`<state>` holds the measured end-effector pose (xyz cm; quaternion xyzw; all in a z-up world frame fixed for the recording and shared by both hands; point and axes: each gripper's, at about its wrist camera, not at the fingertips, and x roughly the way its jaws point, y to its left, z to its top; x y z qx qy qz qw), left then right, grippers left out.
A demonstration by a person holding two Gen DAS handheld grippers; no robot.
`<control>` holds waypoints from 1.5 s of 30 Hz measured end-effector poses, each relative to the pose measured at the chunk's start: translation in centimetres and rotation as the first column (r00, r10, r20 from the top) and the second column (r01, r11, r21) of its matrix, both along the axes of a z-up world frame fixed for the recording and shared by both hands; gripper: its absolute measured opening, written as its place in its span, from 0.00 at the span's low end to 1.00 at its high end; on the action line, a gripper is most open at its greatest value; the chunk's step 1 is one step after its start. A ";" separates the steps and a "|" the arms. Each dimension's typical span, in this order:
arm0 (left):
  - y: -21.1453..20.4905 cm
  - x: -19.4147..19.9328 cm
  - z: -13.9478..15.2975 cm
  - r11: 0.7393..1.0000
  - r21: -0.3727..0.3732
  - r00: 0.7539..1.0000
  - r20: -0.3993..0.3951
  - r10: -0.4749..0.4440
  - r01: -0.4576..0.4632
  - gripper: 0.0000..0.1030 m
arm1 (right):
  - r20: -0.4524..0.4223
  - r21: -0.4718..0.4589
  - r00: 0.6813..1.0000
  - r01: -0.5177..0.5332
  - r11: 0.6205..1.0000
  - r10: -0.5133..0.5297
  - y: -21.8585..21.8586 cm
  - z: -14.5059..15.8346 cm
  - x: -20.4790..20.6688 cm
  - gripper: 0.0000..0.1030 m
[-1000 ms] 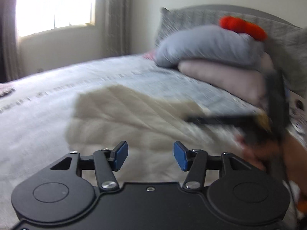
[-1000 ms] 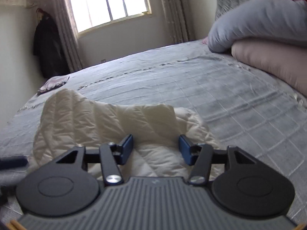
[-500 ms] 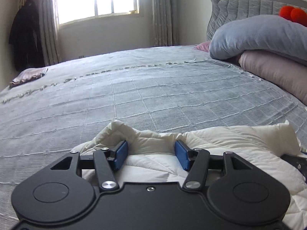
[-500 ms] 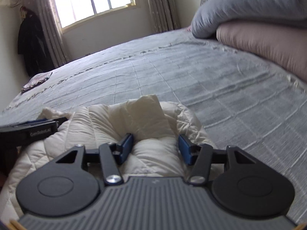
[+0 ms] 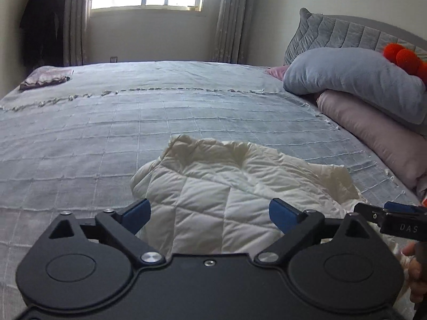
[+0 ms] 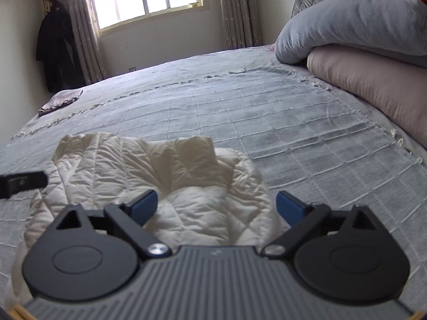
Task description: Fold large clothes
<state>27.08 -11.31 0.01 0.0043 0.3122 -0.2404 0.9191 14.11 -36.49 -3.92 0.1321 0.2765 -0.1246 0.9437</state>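
Your left gripper (image 5: 210, 214) and your right gripper (image 6: 216, 206) both gape wide with nothing in them, just above the puffy white jacket (image 5: 234, 186) that sits bunched on the grey bed cover (image 5: 133, 122). It looks like you are between folds, so next you should pick an edge to grab and fold over. No boxes or baskets show here.

Half a second ago both my grippers pinched the cream quilted jacket (image 5: 229, 192). Now my left gripper (image 5: 210, 214) and right gripper (image 6: 216, 206) have spread wide and pulled back, leaving it lying on the bedspread (image 5: 106, 122).
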 end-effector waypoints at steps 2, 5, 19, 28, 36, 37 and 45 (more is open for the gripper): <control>1.4 -0.9 0.0 0.999 -0.037 0.999 -0.038 -0.002 0.000 0.99 | -0.034 0.051 0.999 0.010 0.999 -0.009 -1.3 -0.3 -0.4 0.99; 2.9 -1.6 -1.1 0.993 -0.116 0.988 -0.151 -0.035 0.017 1.00 | -0.102 0.210 0.995 0.012 0.978 0.010 -4.0 -2.4 -0.3 0.99; 5.8 -1.9 -7.0 0.883 -0.469 0.924 -0.345 -0.166 -0.016 0.72 | -0.017 0.641 0.982 -0.133 0.756 0.187 -6.7 -7.5 0.6 0.58; 13.5 -3.0 -2.5 0.906 -0.415 0.985 -0.175 0.007 -0.080 0.67 | 0.084 0.559 0.939 -0.321 0.764 0.333 3.3 -3.2 4.3 0.48; 16.6 -2.0 -9.6 0.905 -0.404 0.979 -0.193 0.060 -0.135 0.74 | -0.033 0.504 0.933 -0.294 0.812 0.359 6.7 -7.0 6.4 0.51; 16.9 -2.0 -10.2 0.904 -0.405 0.979 -0.193 0.062 -0.137 0.75 | -0.031 0.513 0.934 -0.291 0.807 0.357 6.6 -7.3 6.5 0.51; 16.8 -3.1 -6.4 0.937 -0.314 0.979 -0.175 0.101 -0.153 0.77 | -0.043 0.401 0.941 -0.293 0.868 0.337 8.4 -3.8 4.4 0.71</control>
